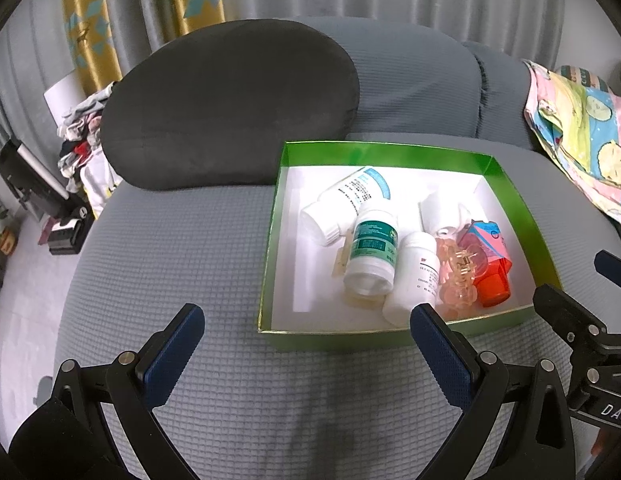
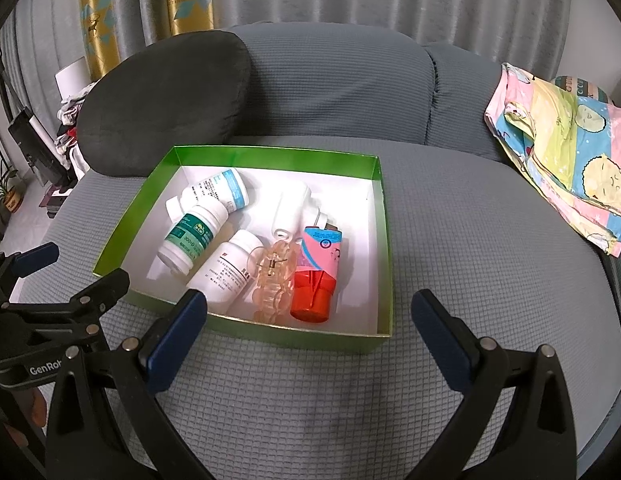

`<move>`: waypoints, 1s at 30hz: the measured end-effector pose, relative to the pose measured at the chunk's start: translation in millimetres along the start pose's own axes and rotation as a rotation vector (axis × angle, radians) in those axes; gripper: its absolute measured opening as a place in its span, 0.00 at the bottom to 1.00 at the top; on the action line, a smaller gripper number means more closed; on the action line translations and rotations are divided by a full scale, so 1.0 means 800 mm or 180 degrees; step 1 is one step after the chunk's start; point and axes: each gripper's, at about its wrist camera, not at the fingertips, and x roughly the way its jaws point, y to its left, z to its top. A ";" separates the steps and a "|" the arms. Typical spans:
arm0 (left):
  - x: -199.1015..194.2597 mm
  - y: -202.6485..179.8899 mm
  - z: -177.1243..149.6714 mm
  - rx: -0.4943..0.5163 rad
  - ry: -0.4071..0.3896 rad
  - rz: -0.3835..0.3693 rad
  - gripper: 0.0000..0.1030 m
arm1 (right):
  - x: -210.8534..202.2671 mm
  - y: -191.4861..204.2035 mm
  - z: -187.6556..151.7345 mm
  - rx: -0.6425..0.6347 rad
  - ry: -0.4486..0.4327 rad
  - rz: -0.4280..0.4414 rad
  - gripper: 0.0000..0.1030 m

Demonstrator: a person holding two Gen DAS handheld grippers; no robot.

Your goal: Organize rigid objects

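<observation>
Fingers (image 1: pixel 190 320) (image 2: pixel 426 312) of both grippers spread wide, empty, just short of the green box (image 1: pixel 270 240) (image 2: pixel 384 240).

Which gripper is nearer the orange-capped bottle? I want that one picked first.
Right, I'd judge. The right gripper hovers open just before the orange-capped bottle; the left gripper is open too, offset to the bottle's left.
</observation>
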 end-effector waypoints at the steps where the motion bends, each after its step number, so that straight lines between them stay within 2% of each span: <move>1: 0.000 0.000 0.001 0.0000 -0.0001 -0.0002 0.99 | 0.000 0.000 0.001 0.0002 -0.0001 0.0000 0.99; 30: 0.006 -0.005 0.001 0.0015 0.0020 -0.0025 0.99 | 0.006 -0.004 0.004 0.0035 0.0004 0.0013 0.99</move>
